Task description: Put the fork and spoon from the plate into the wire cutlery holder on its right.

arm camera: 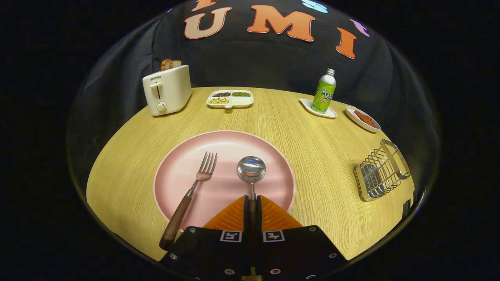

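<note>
— What's the biggest thing there?
— The round table (312,156), pale wood grain running lengthwise, with black cloth hanging behind it. Then the plate (183,171), smooth matte pink, round with a low rim, just ahead of the gripper (252,203).
— And at the back?
— A cream toaster (167,89) with bread (170,63) sticking up, a white divided tray (230,99) of beans and seeds, a green metal bottle (324,91) upright on a small white dish (317,109), and beside that an oval dish (361,118) of something red.
— The holder?
— The wire holder (381,171), a shiny steel cage, stands right of the plate, well apart from it.
— Cutlery?
— The fork (191,191), steel tines and dark wooden handle, lies on the plate's left, its handle over the rim. The spoon (252,171) lies beside it, polished bowl pointing away.
— The fingers?
— Nearly closed, both pressed on the spoon's handle, which runs between them.
</note>
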Action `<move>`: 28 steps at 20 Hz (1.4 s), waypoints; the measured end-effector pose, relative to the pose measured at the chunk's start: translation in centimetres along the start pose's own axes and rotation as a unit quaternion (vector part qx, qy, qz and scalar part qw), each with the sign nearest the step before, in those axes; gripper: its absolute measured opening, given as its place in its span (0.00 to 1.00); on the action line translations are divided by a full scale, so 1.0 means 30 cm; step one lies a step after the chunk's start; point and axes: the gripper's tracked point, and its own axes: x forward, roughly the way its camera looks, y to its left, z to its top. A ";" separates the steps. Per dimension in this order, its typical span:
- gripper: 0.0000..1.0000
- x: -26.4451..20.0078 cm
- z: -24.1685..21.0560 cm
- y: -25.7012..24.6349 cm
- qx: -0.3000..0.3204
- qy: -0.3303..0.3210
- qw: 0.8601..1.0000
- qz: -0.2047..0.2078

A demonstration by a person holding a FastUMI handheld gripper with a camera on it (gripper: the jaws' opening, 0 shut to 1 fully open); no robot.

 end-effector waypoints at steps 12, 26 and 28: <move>0.05 -0.221 0.166 -0.210 0.013 -0.001 0.999 0.033; 0.05 -0.378 0.263 -0.675 0.022 0.029 0.999 -0.031; 0.05 -0.383 0.250 -0.729 0.021 0.041 0.998 -0.040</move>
